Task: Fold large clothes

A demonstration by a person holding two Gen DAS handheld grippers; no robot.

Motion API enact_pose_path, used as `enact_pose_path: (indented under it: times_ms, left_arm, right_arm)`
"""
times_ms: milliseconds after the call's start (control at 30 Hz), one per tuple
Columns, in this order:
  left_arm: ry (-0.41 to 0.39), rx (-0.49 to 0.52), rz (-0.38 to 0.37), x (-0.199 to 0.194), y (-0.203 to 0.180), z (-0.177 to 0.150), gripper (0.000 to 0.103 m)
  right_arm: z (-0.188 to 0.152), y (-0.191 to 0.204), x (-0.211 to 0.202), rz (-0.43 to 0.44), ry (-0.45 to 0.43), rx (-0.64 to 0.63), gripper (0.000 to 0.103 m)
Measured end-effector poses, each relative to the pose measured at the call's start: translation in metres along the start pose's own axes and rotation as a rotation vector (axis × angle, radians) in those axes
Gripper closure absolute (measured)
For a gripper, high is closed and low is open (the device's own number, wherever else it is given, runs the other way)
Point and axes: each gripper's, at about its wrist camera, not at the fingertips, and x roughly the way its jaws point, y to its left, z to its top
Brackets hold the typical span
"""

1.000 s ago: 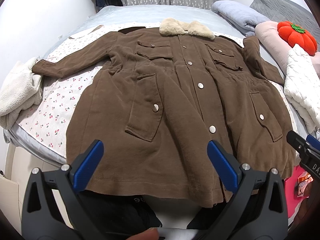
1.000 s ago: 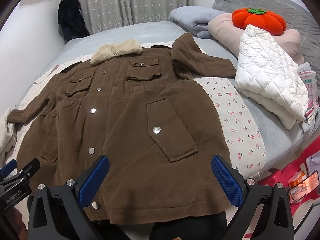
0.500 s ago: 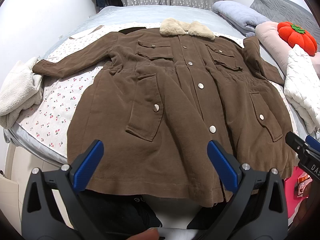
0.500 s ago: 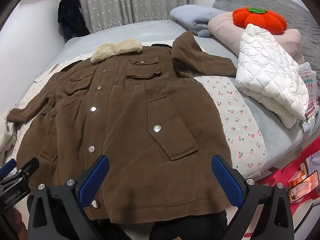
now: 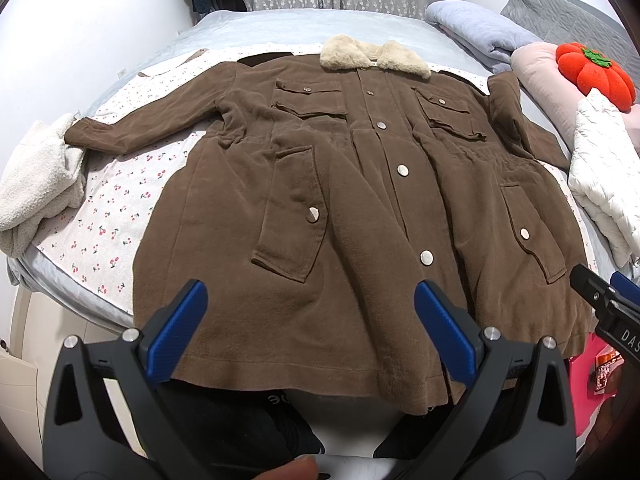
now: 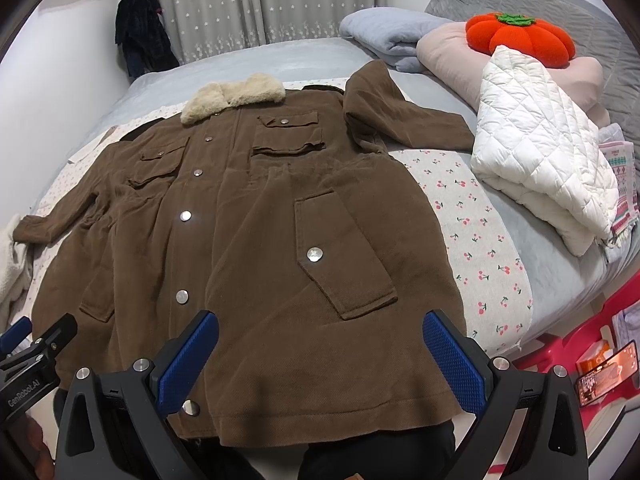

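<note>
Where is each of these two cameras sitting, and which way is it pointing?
Left wrist: sits on the left gripper at the bed's foot, facing the brown coat; a fingertip shows at the bottom and the right gripper's tip at the right edge.
Right wrist: sits on the right gripper, facing the coat from further right, toward the white quilted jacket; the left gripper's tip shows at the left edge.
Shared: coat, fur collar, orange pumpkin cushion, open grippers.

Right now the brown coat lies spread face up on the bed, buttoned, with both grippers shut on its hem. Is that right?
Not quite. The brown coat does lie spread face up on the bed, buttoned, but both the left gripper and right gripper are open, holding nothing, as each wrist view shows.
</note>
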Motion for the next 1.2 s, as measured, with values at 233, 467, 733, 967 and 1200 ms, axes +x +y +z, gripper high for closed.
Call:
enact_pose_path:
  times_ms: [233, 467, 733, 967, 1200]
  left_arm:
    - [0.002, -0.025, 0.026, 0.007, 0.013, -0.001, 0.0]
    - [-0.011, -0.08, 0.051, 0.015, 0.057, 0.006, 0.0]
    - [0.074, -0.234, -0.117, 0.042, 0.144, 0.003, 0.0]
    - [0.176, -0.375, -0.485, 0.081, 0.178, -0.018, 0.008]
    - [0.294, -0.321, -0.732, 0.102, 0.137, -0.034, 0.088]
  right_arm:
    - [0.002, -0.01, 0.007, -0.007, 0.017, 0.012, 0.0]
    - [0.009, -0.045, 0.014, 0.033, 0.007, 0.075, 0.0]
    - [0.003, -0.093, 0.036, 0.096, 0.061, 0.129, 0.0]
    - [-0.013, -0.145, 0.069, 0.296, 0.154, 0.286, 0.0]
    - [-0.04, -0.172, 0.112, 0.616, 0.248, 0.537, 0.025]
